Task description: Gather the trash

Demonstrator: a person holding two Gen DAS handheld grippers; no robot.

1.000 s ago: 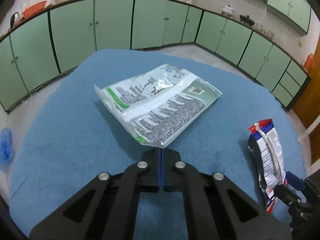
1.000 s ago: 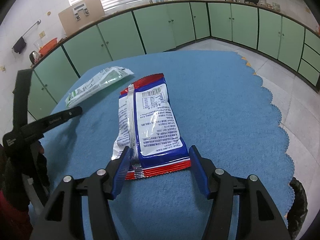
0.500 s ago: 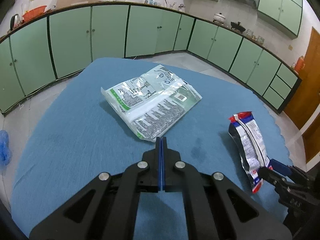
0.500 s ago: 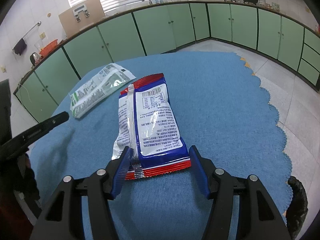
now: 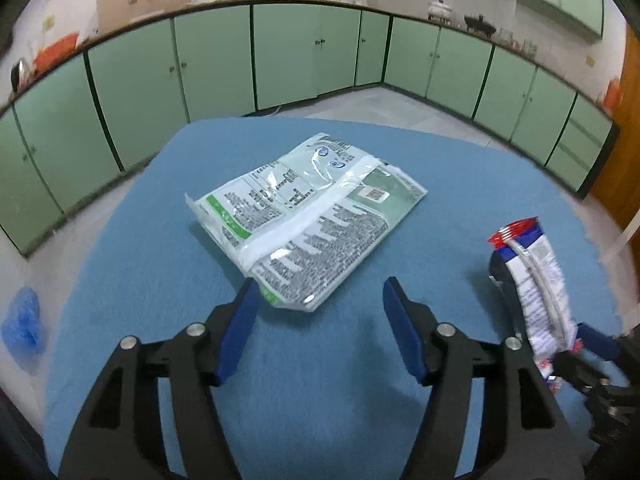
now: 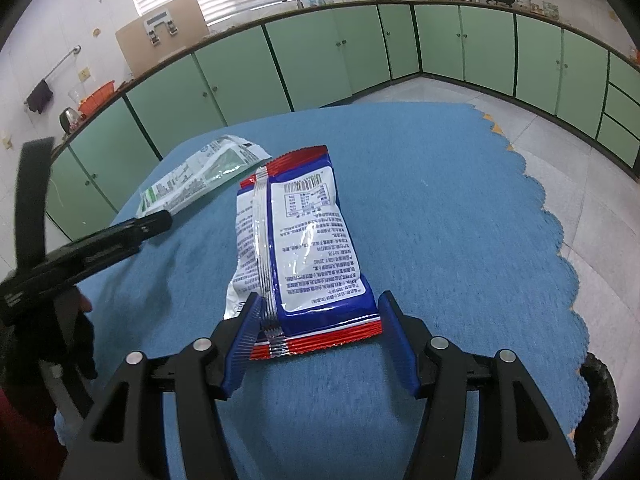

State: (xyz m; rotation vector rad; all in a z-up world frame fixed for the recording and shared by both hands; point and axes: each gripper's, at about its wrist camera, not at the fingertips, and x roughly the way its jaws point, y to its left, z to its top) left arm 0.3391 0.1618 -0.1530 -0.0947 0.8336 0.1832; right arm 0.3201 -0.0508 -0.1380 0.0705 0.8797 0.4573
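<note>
A green and white packet (image 5: 308, 220) lies flat on the blue table cloth (image 5: 160, 280). Its near corner reaches in between the fingers of my left gripper (image 5: 320, 286). The jaws are opening and the pads do not press on the packet. A blue, red and white packet (image 6: 304, 248) has its crimped end between the pads of my right gripper (image 6: 316, 304), which is shut across its width. In the left wrist view this packet (image 5: 536, 280) is tilted up off the cloth at the right.
The cloth's scalloped edge (image 6: 560, 248) runs along the right side above tiled floor. Green cabinets (image 5: 280, 52) ring the room. A blue bag (image 5: 22, 320) lies on the floor at the left. The left gripper's finger (image 6: 156, 220) and a gloved hand (image 6: 76, 332) show at the left.
The left jaws were shut and now stand apart. The green packet has settled flat, with its near corner between them. The right gripper and its packet have not moved.
</note>
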